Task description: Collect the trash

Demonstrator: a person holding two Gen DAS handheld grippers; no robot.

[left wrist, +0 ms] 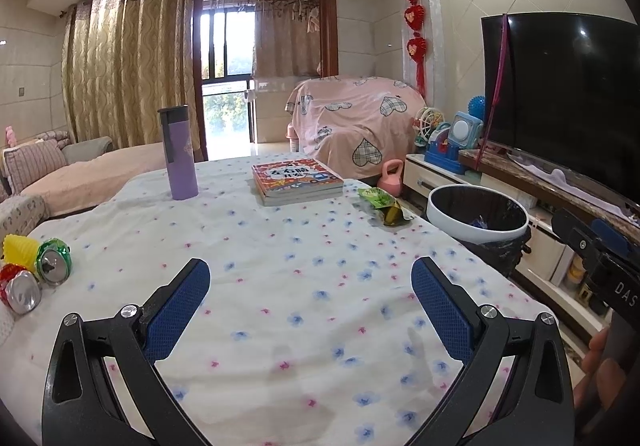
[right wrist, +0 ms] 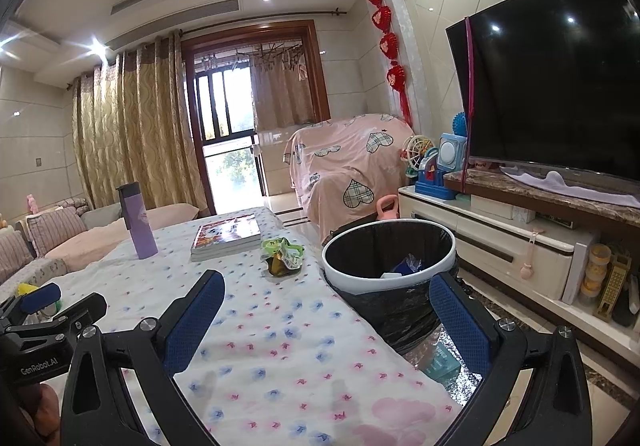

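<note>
A crumpled green snack wrapper (left wrist: 382, 205) (right wrist: 285, 255) lies on the flowered tablecloth (left wrist: 280, 278) near the table's right edge. A white bin with a black liner (left wrist: 478, 212) (right wrist: 390, 252) stands on the floor just right of the table, with some blue and white scraps inside. Two crushed cans, one green (left wrist: 54, 261) and one red (left wrist: 20, 288), lie at the table's left edge beside a yellow ridged cup (left wrist: 18, 246). My left gripper (left wrist: 310, 282) is open over bare cloth. My right gripper (right wrist: 328, 300) is open over the table's right edge, near the bin.
A purple flask (left wrist: 178, 152) (right wrist: 138, 220) and a stack of books (left wrist: 296, 178) (right wrist: 228, 236) stand at the table's far side. A TV (left wrist: 560, 94) on a low cabinet (right wrist: 500, 242) runs along the right. A pink kettlebell (left wrist: 391, 176) sits on the floor.
</note>
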